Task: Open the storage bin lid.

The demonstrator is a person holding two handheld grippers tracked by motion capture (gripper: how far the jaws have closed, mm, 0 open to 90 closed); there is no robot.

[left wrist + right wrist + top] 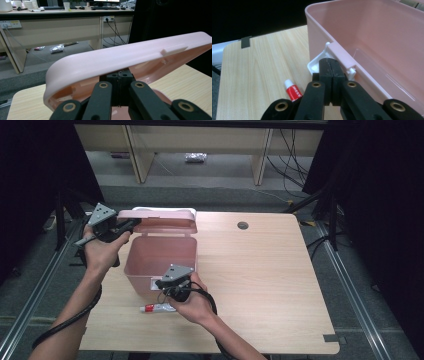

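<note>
Left hand-held gripper (119, 82) jaws together under raised pink lid (130, 57); right hand-held gripper (331, 72) jaws together against white latch (318, 63). Risk: lid slips off and drops; pink box (160, 262) skids over tube (157, 308) on worktop (260, 285).

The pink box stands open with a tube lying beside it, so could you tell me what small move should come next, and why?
Probably the right gripper, shut at the white latch on the pink box, should back off toward the red-and-white tube on the table. The lid is up, with the shut left gripper beneath it.
</note>
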